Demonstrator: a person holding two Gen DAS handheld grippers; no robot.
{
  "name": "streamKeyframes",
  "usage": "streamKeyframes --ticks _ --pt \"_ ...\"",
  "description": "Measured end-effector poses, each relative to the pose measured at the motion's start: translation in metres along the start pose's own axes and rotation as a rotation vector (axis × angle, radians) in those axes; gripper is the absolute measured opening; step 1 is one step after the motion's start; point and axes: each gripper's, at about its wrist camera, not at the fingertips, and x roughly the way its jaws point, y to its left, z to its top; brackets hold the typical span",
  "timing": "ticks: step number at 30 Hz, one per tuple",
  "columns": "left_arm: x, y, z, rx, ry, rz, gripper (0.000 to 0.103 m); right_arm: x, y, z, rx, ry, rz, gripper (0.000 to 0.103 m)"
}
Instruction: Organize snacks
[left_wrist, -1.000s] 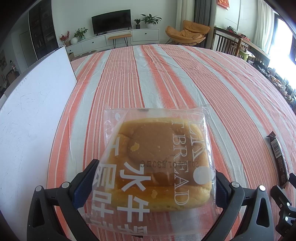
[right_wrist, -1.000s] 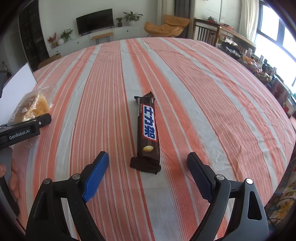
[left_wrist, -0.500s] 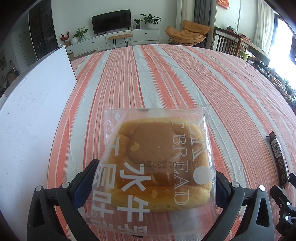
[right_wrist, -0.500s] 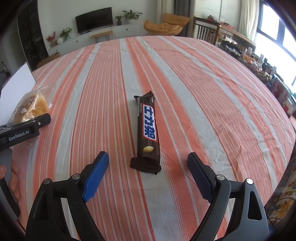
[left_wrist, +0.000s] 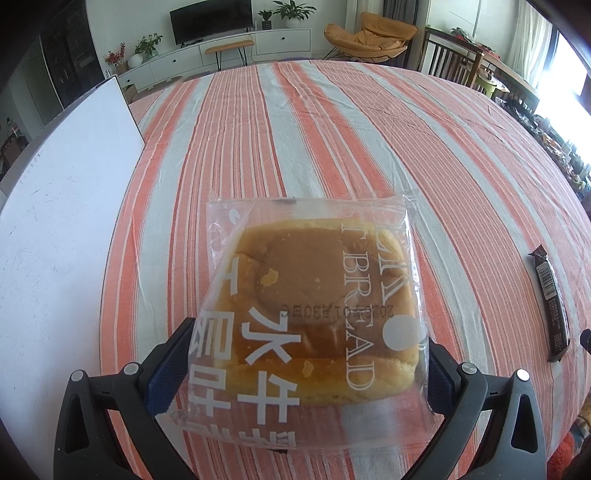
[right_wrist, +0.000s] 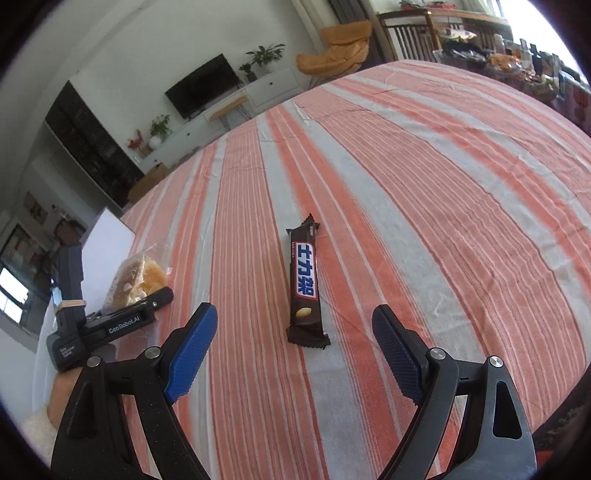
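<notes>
My left gripper (left_wrist: 303, 362) is shut on a clear-wrapped bread bun (left_wrist: 314, 306) and holds it over the striped tablecloth (left_wrist: 295, 129). The bread (right_wrist: 136, 280) and the left gripper (right_wrist: 118, 321) also show at the left of the right wrist view. My right gripper (right_wrist: 295, 339) is open and empty, its blue pads either side of the near end of a brown Snickers bar (right_wrist: 304, 284) that lies flat on the cloth. The bar also shows at the right edge of the left wrist view (left_wrist: 550, 299).
A white board (left_wrist: 62, 221) lies along the table's left side, also in the right wrist view (right_wrist: 105, 240). Chairs (left_wrist: 450, 62) and a cluttered side table (right_wrist: 517, 62) stand beyond the far right edge. A TV cabinet (left_wrist: 229, 44) is far behind.
The right wrist view has tilted and lifted a little, so the Snickers bar now sits slightly farther from the pads. The left gripper and bread have not moved.
</notes>
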Motion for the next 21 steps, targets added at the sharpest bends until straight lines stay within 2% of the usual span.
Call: streamKeyframes --ticks 3,7,8,9,10,11,12,15,21 --pt "-0.007 -0.001 0.005 -0.008 0.024 -0.046 0.103 0.012 0.007 0.021 -0.065 0.102 -0.072 0.088" --pt "-0.014 -0.004 0.011 0.007 0.022 -0.036 0.1 0.041 0.034 0.041 -0.169 0.216 -0.151 0.086" --pt "-0.015 -0.004 0.011 0.007 0.024 -0.038 0.094 0.047 0.041 0.044 -0.186 0.216 -0.18 0.086" --pt "-0.016 -0.005 0.011 0.01 0.031 -0.042 0.08 0.052 0.048 0.046 -0.209 0.221 -0.201 0.084" --pt "-0.016 -0.006 0.01 0.015 0.04 -0.039 0.073 0.059 0.054 0.046 -0.239 0.245 -0.224 0.076" --pt "-0.018 -0.006 0.01 0.022 0.038 -0.037 0.071 0.066 0.058 0.045 -0.261 0.277 -0.244 0.037" --pt "-0.021 -0.005 0.008 0.025 0.034 -0.042 0.07 0.071 0.059 0.042 -0.261 0.31 -0.248 0.02" --pt "-0.036 0.001 -0.001 -0.001 0.011 -0.076 0.07 0.059 0.054 0.038 -0.237 0.287 -0.242 0.018" --pt "-0.103 -0.005 -0.026 -0.019 -0.085 -0.26 0.07 0.005 0.039 0.038 -0.117 0.228 -0.094 0.018"
